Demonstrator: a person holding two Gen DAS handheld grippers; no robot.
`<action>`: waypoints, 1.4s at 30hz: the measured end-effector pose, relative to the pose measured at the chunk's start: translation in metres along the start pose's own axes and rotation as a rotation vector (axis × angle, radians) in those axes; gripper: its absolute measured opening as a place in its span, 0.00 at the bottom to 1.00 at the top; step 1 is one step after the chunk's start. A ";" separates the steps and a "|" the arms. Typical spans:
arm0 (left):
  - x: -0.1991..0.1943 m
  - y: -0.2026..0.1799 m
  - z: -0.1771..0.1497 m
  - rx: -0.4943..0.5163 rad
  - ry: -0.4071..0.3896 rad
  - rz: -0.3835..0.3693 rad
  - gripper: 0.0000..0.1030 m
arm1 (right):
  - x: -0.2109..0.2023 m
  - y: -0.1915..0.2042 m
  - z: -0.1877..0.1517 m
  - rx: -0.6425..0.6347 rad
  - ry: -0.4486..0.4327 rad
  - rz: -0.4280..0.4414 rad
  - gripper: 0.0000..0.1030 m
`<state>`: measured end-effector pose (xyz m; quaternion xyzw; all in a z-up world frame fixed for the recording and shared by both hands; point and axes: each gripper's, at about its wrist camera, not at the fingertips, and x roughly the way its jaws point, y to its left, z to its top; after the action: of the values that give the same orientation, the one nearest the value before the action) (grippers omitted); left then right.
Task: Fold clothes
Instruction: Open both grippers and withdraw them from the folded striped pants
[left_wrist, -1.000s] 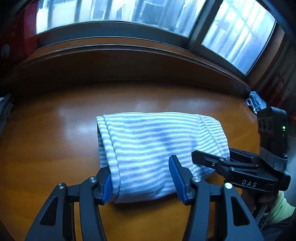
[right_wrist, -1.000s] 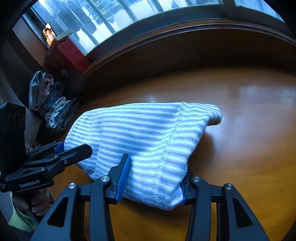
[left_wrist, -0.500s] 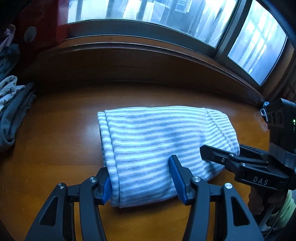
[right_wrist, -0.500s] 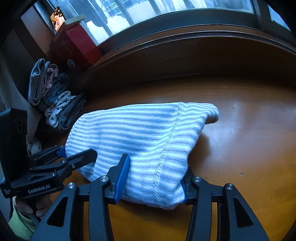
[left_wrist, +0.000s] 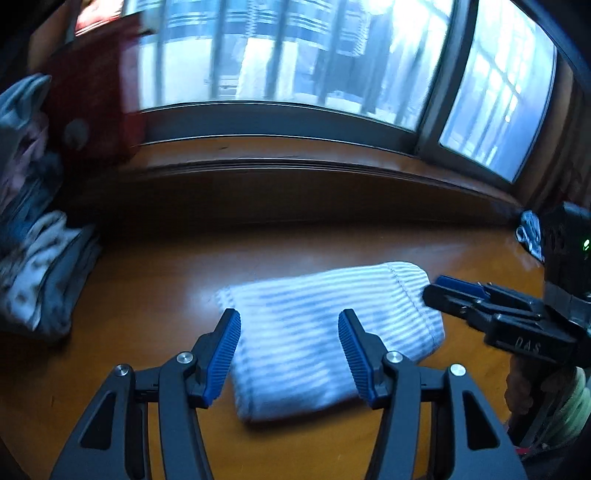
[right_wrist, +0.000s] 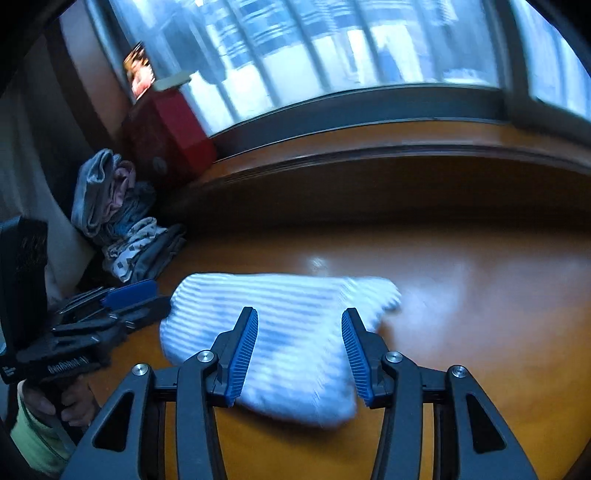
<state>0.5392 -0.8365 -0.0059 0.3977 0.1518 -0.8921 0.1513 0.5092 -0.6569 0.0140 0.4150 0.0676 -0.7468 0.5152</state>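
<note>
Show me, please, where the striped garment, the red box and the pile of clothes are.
striped garment (left_wrist: 314, 325): left wrist view, middle of the folded cloth.
red box (right_wrist: 173, 125): right wrist view, its front face.
pile of clothes (right_wrist: 122, 218): right wrist view, middle of the heap.

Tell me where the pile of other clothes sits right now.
The pile of clothes sits at the table's far left edge in both wrist views, below the red box by the window, left of the folded striped garment.

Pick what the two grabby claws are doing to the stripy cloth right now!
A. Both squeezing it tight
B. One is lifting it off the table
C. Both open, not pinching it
C: the left gripper and the right gripper both have their blue pads spread wide, and the striped cloth lies flat on the wooden table.
</note>
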 end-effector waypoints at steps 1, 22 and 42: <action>0.009 0.000 0.003 0.003 0.011 -0.007 0.51 | 0.008 0.004 0.003 -0.013 0.003 0.002 0.46; 0.027 -0.008 -0.003 0.003 0.099 0.055 0.54 | 0.025 0.025 -0.010 -0.055 0.161 -0.126 0.52; 0.006 -0.023 -0.040 -0.148 0.298 0.126 0.62 | -0.005 0.033 -0.055 0.040 0.377 -0.142 0.57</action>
<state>0.5527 -0.8015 -0.0327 0.5220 0.2127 -0.7985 0.2115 0.5668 -0.6395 -0.0074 0.5518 0.1771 -0.6916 0.4311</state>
